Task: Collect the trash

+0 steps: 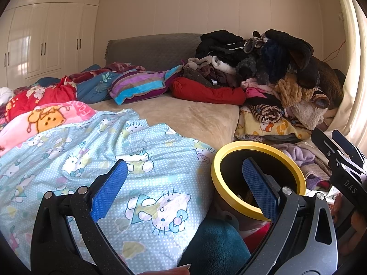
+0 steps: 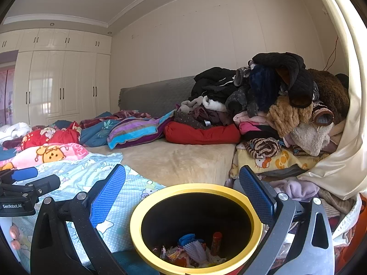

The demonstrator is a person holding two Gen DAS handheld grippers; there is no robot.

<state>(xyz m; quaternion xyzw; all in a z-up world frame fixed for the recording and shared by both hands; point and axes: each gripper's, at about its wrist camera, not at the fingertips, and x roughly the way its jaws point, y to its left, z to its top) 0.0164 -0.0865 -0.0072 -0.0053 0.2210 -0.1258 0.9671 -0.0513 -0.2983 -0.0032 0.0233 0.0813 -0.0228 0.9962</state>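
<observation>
OK: both grippers level and empty, jaws spread wide. Right gripper [image 2: 182,197] over yellow-rimmed bin [image 2: 137,240]; left gripper [image 1: 184,190] over bedsheet [image 1: 68,160], bin at 3 o'clock.

I can't make out the small wrappers [image 2: 181,255] heaped in the bin [image 2: 137,240]; its near rim is cut off by the frame's bottom edge.

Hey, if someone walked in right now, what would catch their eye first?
Probably the yellow-rimmed bin right below the open right gripper, with wrappers and other trash in its bottom. Next, the heap of clothes piled at the bed's right end, and the cartoon-cat sheet under the open left gripper.
</observation>
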